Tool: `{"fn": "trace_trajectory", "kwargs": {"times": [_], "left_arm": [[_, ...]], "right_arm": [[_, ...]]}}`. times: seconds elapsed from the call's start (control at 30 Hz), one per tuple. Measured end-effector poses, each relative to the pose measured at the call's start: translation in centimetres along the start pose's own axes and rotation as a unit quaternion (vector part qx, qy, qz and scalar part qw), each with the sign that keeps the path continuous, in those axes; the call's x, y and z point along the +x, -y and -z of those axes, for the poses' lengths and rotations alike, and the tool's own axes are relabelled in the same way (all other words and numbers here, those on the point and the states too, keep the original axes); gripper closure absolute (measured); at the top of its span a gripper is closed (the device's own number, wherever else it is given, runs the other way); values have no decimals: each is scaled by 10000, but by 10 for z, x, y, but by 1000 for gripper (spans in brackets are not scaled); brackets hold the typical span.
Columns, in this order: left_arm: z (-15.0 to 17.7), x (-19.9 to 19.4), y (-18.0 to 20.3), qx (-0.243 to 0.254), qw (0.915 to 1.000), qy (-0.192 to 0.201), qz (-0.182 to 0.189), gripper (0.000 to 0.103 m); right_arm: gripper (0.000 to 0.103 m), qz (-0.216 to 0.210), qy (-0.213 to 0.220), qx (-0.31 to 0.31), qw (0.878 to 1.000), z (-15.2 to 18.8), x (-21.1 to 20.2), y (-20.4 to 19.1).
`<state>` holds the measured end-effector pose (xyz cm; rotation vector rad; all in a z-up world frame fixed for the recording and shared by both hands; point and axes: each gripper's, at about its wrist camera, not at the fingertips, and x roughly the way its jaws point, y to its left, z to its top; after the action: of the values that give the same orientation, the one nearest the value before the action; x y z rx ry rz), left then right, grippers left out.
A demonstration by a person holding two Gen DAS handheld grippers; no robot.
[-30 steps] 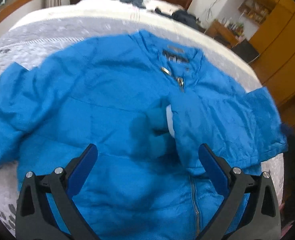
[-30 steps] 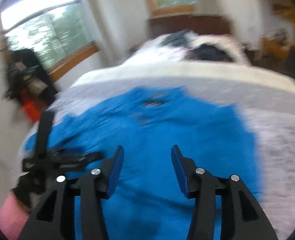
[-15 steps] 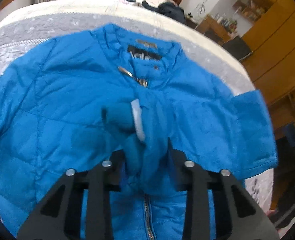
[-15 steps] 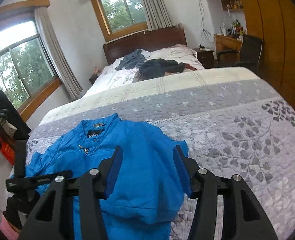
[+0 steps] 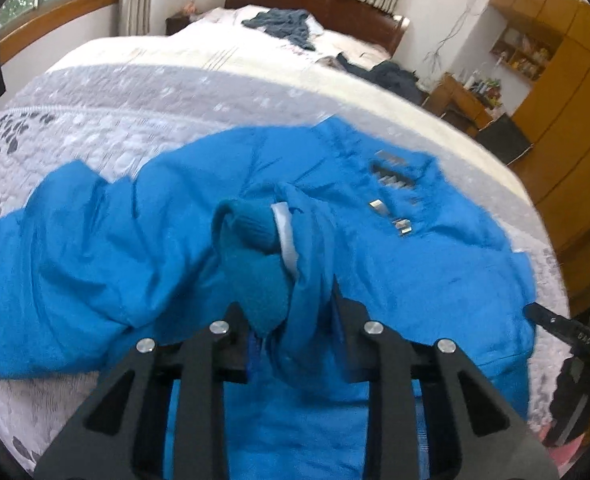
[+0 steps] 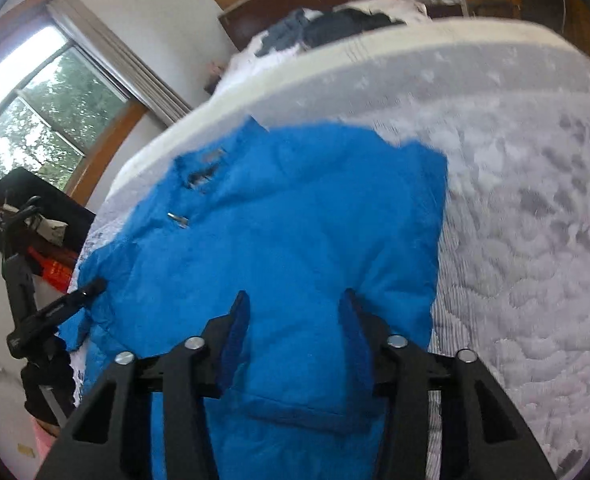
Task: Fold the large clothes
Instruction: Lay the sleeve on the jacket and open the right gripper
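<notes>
Collar label on blue jacket blurred, unreadable; left gripper clamps cuff.

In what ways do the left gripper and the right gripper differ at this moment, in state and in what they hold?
The left gripper is shut on the sleeve cuff of the blue jacket; the right gripper is open and holds nothing. The left gripper has bunched cloth between its fingers; the right gripper's gap shows only flat jacket beyond it. Both are black, point over the same jacket and sit above the grey quilted bedspread.
</notes>
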<state>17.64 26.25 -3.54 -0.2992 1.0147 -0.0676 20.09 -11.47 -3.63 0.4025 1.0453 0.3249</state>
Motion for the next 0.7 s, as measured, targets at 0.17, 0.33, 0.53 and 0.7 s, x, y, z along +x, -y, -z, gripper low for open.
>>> {"fn": "trace_trajectory", "kwargs": {"times": [0.17, 0.33, 0.53, 0.7], "left_arm": [[4, 11, -10, -54, 10000, -70, -4, 60], [-3, -32, -11, -115, 9991, 402, -25, 51], [-3, -56, 38, 567, 9960, 628, 300, 40], [1, -7, 41, 542, 9985, 101, 70, 42]], "right_arm": [[59, 94, -88, -107, 9999, 7, 13, 2], [57, 239, 112, -225, 9994, 9, -11, -15], [53, -88, 214, -641, 9977, 19, -25, -58], [53, 199, -154, -545, 9982, 19, 4, -51]]}}
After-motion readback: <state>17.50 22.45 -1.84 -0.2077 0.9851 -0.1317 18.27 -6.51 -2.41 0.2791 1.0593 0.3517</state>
